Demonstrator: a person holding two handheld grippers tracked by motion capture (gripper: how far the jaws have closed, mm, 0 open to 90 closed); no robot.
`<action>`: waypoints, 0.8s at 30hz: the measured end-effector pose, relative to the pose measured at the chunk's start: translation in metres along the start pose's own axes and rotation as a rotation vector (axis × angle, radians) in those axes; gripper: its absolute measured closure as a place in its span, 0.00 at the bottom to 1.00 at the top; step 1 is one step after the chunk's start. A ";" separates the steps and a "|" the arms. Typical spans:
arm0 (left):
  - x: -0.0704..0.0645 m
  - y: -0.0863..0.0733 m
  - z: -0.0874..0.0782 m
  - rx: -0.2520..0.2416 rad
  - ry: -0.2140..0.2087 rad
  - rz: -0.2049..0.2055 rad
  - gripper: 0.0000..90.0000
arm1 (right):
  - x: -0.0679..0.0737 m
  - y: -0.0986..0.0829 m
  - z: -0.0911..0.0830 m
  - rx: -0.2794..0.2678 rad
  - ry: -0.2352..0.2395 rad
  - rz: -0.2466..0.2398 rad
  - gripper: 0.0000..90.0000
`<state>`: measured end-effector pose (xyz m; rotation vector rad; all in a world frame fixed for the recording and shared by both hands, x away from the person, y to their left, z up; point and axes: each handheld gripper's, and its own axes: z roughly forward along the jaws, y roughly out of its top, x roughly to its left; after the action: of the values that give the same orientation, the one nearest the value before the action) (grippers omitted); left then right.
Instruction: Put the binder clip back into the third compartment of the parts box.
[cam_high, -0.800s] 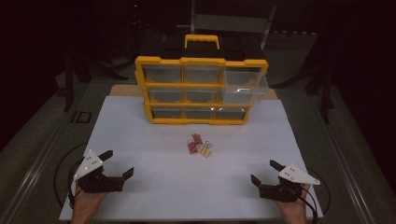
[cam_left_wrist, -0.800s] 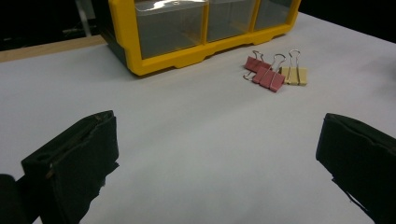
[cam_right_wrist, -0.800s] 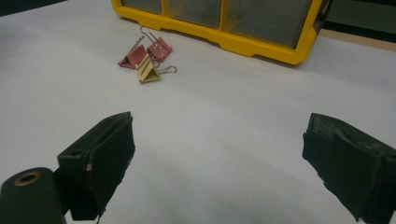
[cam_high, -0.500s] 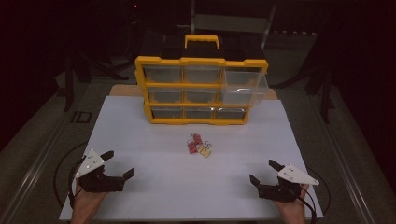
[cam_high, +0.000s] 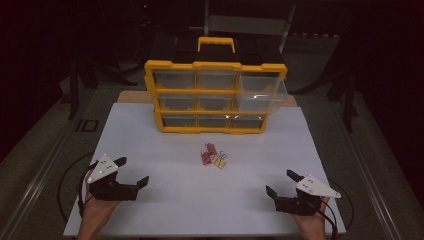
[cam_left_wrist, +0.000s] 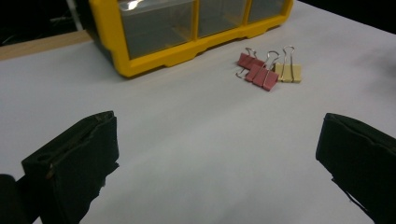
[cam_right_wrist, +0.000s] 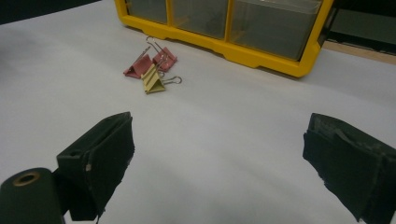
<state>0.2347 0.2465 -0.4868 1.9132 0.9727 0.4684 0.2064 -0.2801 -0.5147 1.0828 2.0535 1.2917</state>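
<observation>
My left tool (cam_high: 134, 172) rests wide open and empty at seven o'clock on the worktop (cam_high: 150, 130). The binder clips (cam_high: 213, 155) lie touching in a cluster at centre; pinching one may drag its neighbours. My right tool (cam_high: 281, 183), at five o'clock, gapes empty too.

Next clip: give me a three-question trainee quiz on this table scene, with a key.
1. How many small metal-handled binder clips lie on the white table sheet, and in which colours?
2. True or false: the left gripper is shut on a clip.
3. Which drawer of the yellow plastic drawer organiser stands pulled out? A top left; B top right; C bottom middle.

Key: 1. Three: two red, one yellow. 2. False; both it and the right gripper are open, holding nothing. 3. B.
</observation>
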 end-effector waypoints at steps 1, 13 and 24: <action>-0.001 0.009 0.007 0.006 -0.013 0.013 0.00 | 0.001 0.000 0.001 -0.001 0.002 0.000 0.09; -0.011 0.041 0.041 0.035 -0.059 0.078 0.00 | 0.002 0.001 0.001 -0.001 0.000 -0.009 0.09; -0.019 0.055 0.070 0.056 -0.101 0.109 0.01 | 0.004 0.001 0.003 0.005 0.002 -0.015 0.09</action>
<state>0.2931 0.1772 -0.4746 2.0279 0.8272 0.4073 0.2071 -0.2753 -0.5148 1.0667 2.0631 1.2814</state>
